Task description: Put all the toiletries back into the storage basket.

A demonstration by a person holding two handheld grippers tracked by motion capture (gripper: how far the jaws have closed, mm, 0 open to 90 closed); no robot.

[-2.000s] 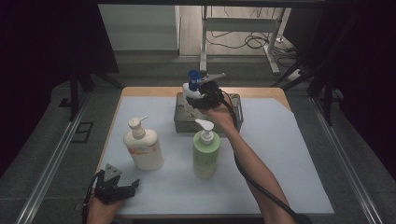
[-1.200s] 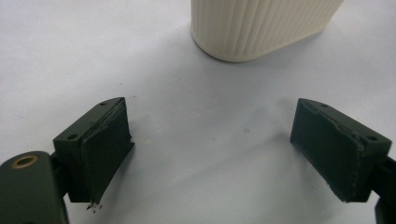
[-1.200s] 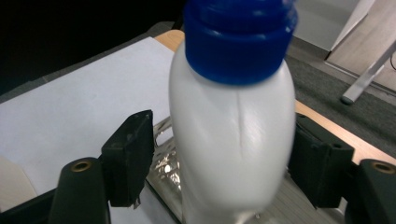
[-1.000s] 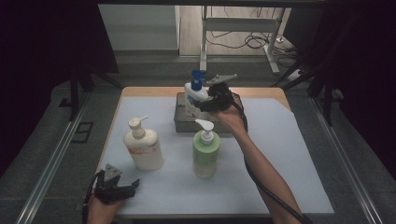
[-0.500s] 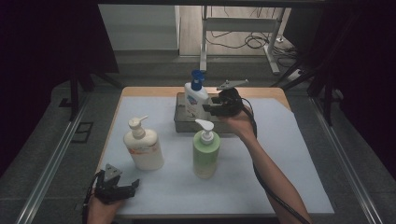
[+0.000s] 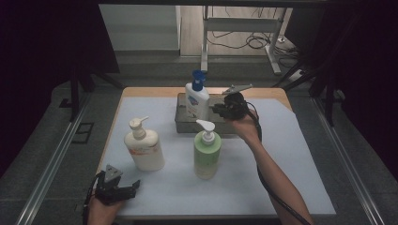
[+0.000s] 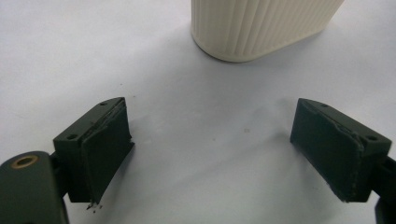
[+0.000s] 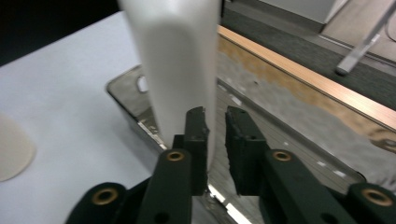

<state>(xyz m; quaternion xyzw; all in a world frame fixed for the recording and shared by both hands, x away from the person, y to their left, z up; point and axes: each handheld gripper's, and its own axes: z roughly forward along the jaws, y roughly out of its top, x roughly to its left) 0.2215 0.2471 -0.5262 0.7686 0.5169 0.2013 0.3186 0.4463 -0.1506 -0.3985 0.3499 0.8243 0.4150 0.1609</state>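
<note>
As the right gripper is drawn back beside the white bottle, its jaws have just been closing and stand almost together with nothing between them, so the bottle is judged released. It stands upright in the metal tray, long axis vertical, blue pump uppermost. The left gripper is held spread and empty.

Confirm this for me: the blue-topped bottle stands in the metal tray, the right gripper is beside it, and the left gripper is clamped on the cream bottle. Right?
Not quite. The left gripper is open with nothing between its jaws; the cream bottle stands apart ahead of it, as the left gripper view shows. The rest holds.
</note>
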